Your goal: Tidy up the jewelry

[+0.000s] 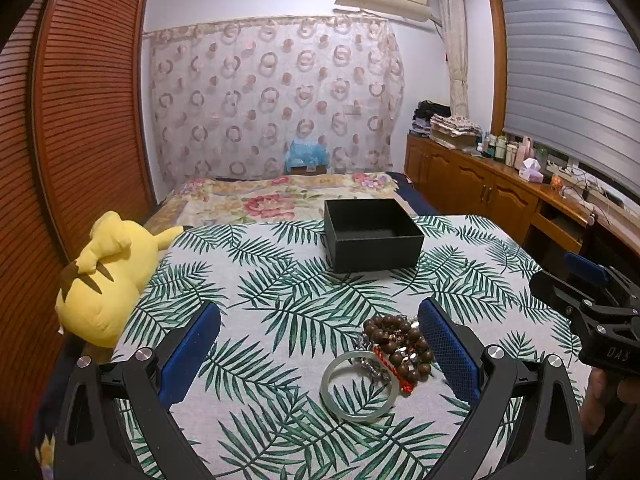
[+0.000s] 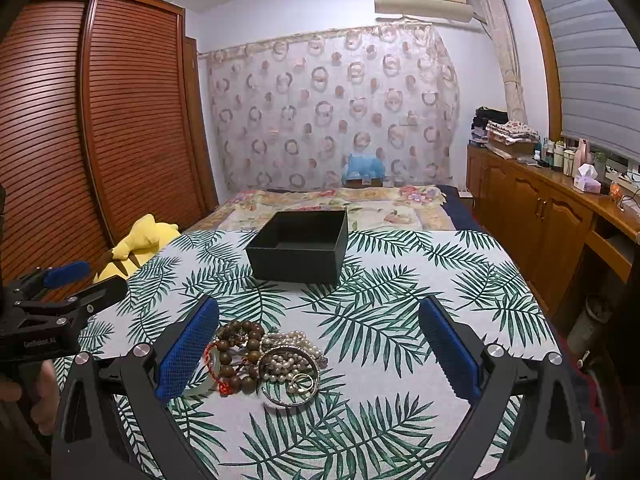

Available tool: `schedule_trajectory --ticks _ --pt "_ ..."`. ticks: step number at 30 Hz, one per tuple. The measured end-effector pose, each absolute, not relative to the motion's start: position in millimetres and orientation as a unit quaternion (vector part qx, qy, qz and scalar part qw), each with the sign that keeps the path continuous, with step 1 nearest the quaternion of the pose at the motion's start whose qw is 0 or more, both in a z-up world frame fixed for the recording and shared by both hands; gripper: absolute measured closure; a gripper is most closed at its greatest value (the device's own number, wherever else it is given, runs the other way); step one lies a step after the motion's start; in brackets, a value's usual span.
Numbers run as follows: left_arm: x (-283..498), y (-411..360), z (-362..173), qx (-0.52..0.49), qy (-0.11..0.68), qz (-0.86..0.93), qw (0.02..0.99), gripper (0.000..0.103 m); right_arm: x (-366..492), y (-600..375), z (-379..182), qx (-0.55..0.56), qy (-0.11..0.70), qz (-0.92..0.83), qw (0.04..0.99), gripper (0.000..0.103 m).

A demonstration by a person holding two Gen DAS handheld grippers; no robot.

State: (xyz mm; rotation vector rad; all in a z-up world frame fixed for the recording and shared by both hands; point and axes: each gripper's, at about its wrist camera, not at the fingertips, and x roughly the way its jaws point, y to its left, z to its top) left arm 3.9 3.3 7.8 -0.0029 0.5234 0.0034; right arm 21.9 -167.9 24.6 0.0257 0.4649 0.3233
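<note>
1. Hovering low over the leaf-print cloth [image 1: 280, 280] on the bed, both tools empty: left hand-held gripper [image 1: 320, 336] spread wide, right hand-held gripper [image 2: 320, 336] spread wide too.
2. Lying in one tangled heap near the front edge of the cloth: the jewelry. Seen from the left wrist, sitting between the blue pads, closer to the right-side pad; seen from the right wrist, crowded against the left-side pad.
3. Standing farther back on the cloth, well apart from the heap: one open black box [image 1: 372, 236], apparently empty, probably the place to put things.
4. Counting what can be told apart: one pale green bangle [image 1: 360, 388], one brown wooden bead bracelet [image 1: 400, 344], one red cord [image 2: 218, 372], one silver bangle [image 2: 288, 376], one bunch of pearls [image 2: 292, 354] (strands not countable), a small gold ring-like piece among them, unclear.
5. Likely first step: lifting a single piece free. Best to start with the green bangle, outermost and rigid; closing across its rim rather than scooping the heap.
6. Lifting slowly, watching for the red cord or beads snagging and dragging along.
7. Off to the left edge: one yellow plush toy [image 1: 108, 276], no part of the job.
</note>
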Motion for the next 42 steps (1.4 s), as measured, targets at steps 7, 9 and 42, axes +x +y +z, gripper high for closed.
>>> schedule_trajectory --ticks 7,9,42 --pt "3.1 3.5 7.2 -0.002 0.257 0.002 0.966 0.008 21.9 -168.6 24.6 0.013 0.229 0.160 0.960 0.003" --pt "3.5 3.4 7.9 -0.002 0.256 0.003 0.967 0.007 22.3 -168.9 24.3 0.014 0.230 0.160 0.960 0.003" --pt "-6.0 1.1 9.6 -0.004 0.253 0.003 0.968 0.008 19.8 -166.7 25.5 0.015 0.230 0.161 0.960 0.003"
